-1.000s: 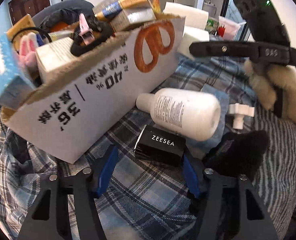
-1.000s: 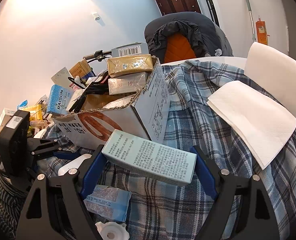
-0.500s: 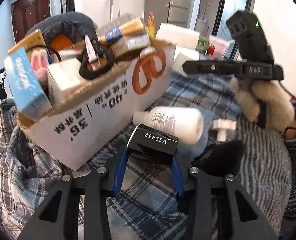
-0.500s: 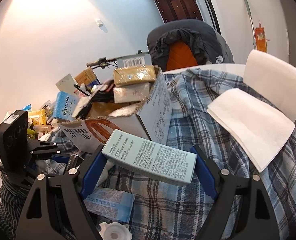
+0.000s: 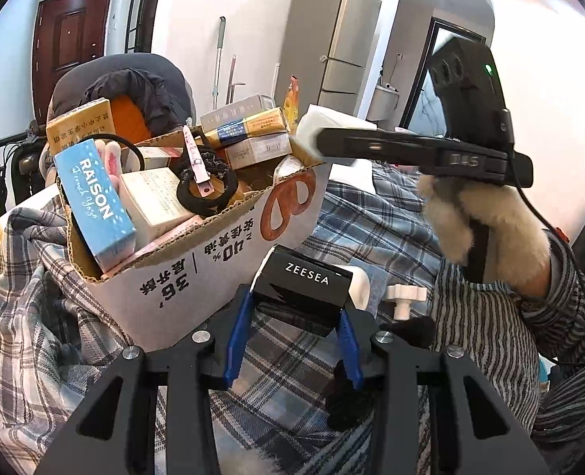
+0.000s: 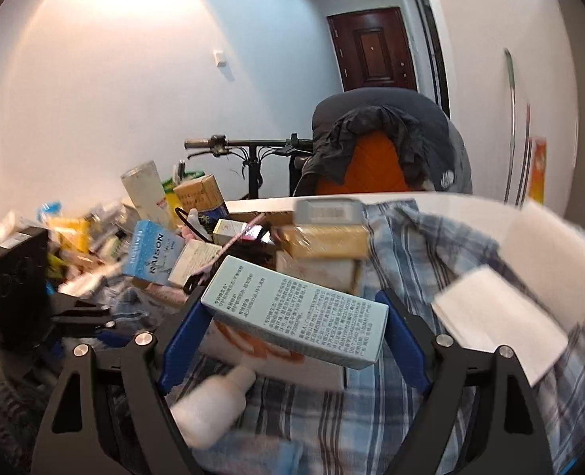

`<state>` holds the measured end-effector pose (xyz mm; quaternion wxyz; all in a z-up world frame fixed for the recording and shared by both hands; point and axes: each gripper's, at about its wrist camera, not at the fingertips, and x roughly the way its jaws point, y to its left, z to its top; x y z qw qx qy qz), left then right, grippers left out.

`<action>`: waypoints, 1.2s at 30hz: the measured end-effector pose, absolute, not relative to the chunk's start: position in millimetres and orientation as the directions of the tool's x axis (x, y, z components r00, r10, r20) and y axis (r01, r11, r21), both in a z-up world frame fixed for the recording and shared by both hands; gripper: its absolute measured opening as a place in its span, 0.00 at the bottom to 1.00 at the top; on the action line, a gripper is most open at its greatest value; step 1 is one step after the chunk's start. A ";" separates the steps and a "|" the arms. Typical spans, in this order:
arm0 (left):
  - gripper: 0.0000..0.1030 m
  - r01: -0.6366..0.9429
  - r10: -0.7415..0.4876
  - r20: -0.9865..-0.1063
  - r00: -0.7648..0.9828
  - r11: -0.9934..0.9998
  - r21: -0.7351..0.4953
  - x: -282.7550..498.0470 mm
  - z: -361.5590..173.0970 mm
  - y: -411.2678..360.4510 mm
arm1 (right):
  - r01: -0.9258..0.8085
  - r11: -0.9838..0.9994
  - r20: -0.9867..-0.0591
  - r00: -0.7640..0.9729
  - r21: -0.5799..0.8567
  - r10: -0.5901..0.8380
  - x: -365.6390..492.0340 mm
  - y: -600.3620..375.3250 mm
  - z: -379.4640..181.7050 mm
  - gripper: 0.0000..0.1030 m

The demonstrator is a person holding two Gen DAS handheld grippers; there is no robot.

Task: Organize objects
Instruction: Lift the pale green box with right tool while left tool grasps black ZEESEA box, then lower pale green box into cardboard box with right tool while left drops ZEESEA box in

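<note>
Both tongs are loaded: the left gripper (image 5: pixel 296 320) pinches a small black box (image 5: pixel 302 291) by its short sides above the plaid cloth (image 5: pixel 276 360), the right gripper (image 6: pixel 292 328) clamps a long pale-green carton (image 6: pixel 296 312) lengthwise beside the overfull cardboard box (image 5: pixel 197 269), and both look light, stiff, crushable, slick-sided.

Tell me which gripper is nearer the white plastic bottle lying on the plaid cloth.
Left. The left gripper, holding a black box, is just before the bottle; the right gripper hovers above it.
</note>
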<state>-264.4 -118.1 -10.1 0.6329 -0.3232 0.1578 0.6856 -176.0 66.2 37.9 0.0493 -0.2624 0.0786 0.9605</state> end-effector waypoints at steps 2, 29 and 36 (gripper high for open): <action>0.41 -0.969 0.764 -0.645 0.007 -0.153 -0.193 -263.2 -11.7 -117.4 | -0.158 -0.985 -0.516 -0.851 0.072 0.099 -184.3 60.9 37.3 0.80; 0.41 -0.962 0.784 -0.621 0.002 -0.169 -0.216 -265.6 -5.0 -119.1 | -0.091 -0.996 -0.477 -0.876 0.018 0.071 -178.4 49.5 21.2 1.00; 0.41 -0.966 0.823 -0.567 -0.032 -0.171 -0.194 -262.9 9.1 -125.9 | -0.130 -0.978 -0.363 -0.930 0.162 0.063 -149.5 80.5 33.3 1.00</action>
